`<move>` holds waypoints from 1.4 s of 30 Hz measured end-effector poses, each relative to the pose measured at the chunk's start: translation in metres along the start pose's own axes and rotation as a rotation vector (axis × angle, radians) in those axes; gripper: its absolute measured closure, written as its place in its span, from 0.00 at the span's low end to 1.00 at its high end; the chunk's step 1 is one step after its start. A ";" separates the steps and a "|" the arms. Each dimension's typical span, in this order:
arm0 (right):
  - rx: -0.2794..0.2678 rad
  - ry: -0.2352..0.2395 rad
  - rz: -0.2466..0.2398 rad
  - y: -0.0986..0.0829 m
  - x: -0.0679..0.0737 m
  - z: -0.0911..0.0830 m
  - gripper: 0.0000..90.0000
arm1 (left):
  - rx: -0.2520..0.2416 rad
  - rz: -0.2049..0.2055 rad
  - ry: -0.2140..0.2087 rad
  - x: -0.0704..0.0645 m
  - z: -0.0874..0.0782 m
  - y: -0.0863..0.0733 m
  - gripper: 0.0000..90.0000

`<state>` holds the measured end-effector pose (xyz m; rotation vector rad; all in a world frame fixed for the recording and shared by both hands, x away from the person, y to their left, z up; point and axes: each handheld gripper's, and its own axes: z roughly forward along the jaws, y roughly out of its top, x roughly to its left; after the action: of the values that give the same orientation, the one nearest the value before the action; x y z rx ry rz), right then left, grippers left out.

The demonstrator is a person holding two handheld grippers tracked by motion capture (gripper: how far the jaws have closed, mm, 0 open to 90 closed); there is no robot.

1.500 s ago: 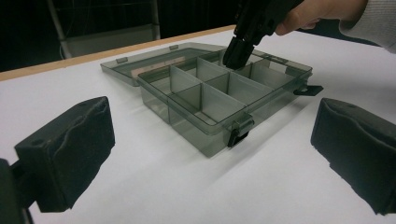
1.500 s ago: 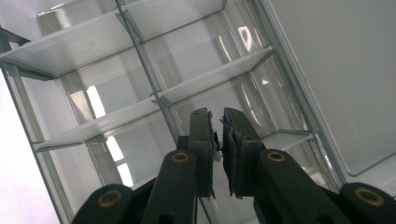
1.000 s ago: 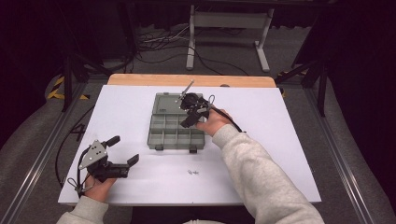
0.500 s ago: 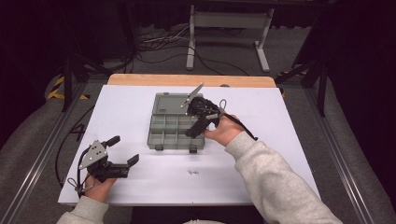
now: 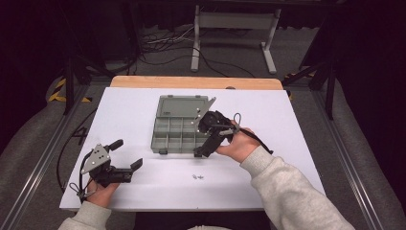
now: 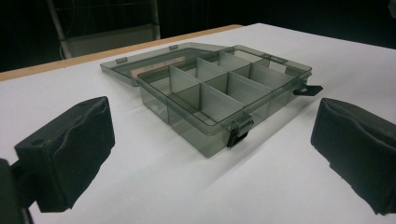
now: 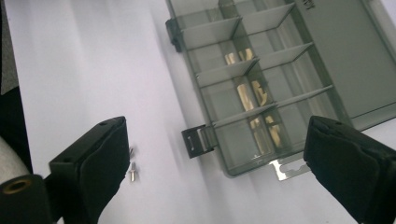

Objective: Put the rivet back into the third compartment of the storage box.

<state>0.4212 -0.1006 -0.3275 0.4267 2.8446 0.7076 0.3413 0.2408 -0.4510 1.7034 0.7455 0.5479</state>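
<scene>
A grey see-through compartment box [image 5: 178, 128] lies open mid-table, its lid [image 5: 184, 105] flat behind it. My right gripper [image 5: 207, 143] hovers over the box's front right corner, tilted down, jaws wide open and empty. In the right gripper view the box [image 7: 261, 79] and its front latch [image 7: 198, 141] lie between the jaws, and two small screws [image 7: 132, 172] rest on the table beside the left jaw. My left gripper [image 5: 127, 154] rests open and empty at the front left. It faces the box [image 6: 219, 88].
The small screws [image 5: 197, 177] lie loose on the white table [image 5: 297, 143] in front of the box. Yellowish streaks [image 7: 254, 93] show in the middle compartments; I cannot tell if they are parts or reflections. A wooden edge [image 5: 196, 82] runs along the back.
My right gripper has come back from above the middle of the box toward its front right corner and tilted downward. The left gripper has stayed still.
</scene>
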 end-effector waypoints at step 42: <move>0.176 0.142 -0.072 -0.045 0.053 0.075 0.33 | -0.001 0.000 -0.005 0.000 -0.001 0.001 0.00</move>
<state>0.3787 -0.0899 -0.4195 0.3089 3.0520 0.4948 0.3408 0.2411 -0.4503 1.7029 0.7416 0.5441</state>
